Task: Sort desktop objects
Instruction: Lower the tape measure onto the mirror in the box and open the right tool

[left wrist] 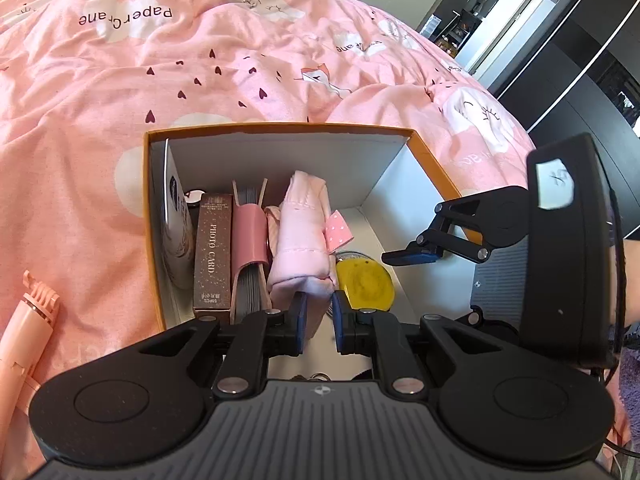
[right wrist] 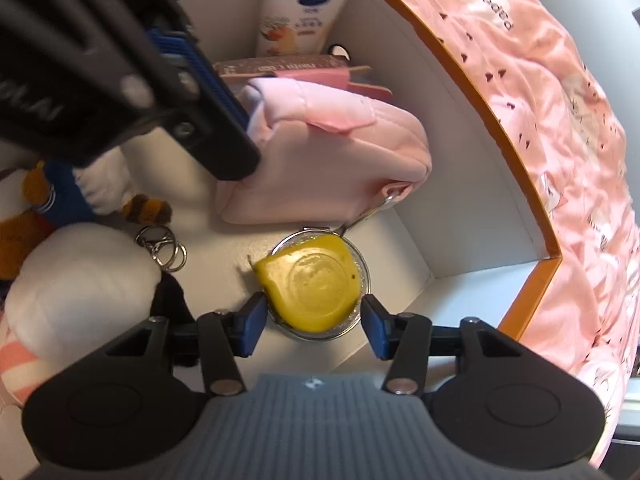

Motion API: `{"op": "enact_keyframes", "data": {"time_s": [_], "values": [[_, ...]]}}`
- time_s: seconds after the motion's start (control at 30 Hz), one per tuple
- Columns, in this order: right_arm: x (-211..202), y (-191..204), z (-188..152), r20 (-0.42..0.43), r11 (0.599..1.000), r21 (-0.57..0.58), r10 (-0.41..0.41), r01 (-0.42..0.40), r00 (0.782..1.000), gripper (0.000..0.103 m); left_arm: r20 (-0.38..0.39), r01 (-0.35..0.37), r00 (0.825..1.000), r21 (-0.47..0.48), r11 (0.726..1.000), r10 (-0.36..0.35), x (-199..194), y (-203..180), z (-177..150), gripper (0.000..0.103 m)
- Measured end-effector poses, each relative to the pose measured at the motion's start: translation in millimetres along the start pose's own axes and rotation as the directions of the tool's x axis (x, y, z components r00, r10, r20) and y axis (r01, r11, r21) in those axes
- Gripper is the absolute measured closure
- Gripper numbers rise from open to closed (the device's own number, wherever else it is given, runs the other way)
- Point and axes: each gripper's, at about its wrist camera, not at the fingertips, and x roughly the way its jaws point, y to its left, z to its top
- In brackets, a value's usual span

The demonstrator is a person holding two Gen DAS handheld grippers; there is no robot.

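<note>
Right hand-held gripper [right wrist: 313,326] spread around glossy yellow rounded case [right wrist: 310,286]; left hand-held gripper [left wrist: 318,322] pinching soft quilted pink pouch [left wrist: 300,236].

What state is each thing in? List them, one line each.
Box: open, no lid on it.
Left gripper: closed on the pink pouch's edge, it seems.
Pink pouch: standing on edge in the box.
Right gripper: open, astride the yellow piece, not pressing.
Yellow piece: lying in a glass dish.
Card box: shut, upright.
Tube: upright against the wall.
</note>
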Motion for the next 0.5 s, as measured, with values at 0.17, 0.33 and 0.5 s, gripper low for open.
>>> {"op": "enact_keyframes", "data": {"time_s": [0.17,0.33,0.5], "values": [[9.3,-7.4,10.8,-0.071,1.000,-0.006,0.023,-0.024,0.997,0.044,0.006,0.002,1.000,-0.021,1.000,-0.002,-0.3,3.0,1.5,0.088],[16.8,-25.4,21.2,-0.096,0.997,0.038,0.074,-0.071,0.993,0.044,0.009,0.020,1.000,-0.026,0.999,-0.020,0.6,3.2,2.3,0.088],[20.6,-37.5,25.0,-0.085,0.998,0.019,0.069,-0.068,0.994,0.046,-0.008,0.034,0.999,-0.014,0.999,-0.034,9.3,-0.6,-0.1,0.088]]}}
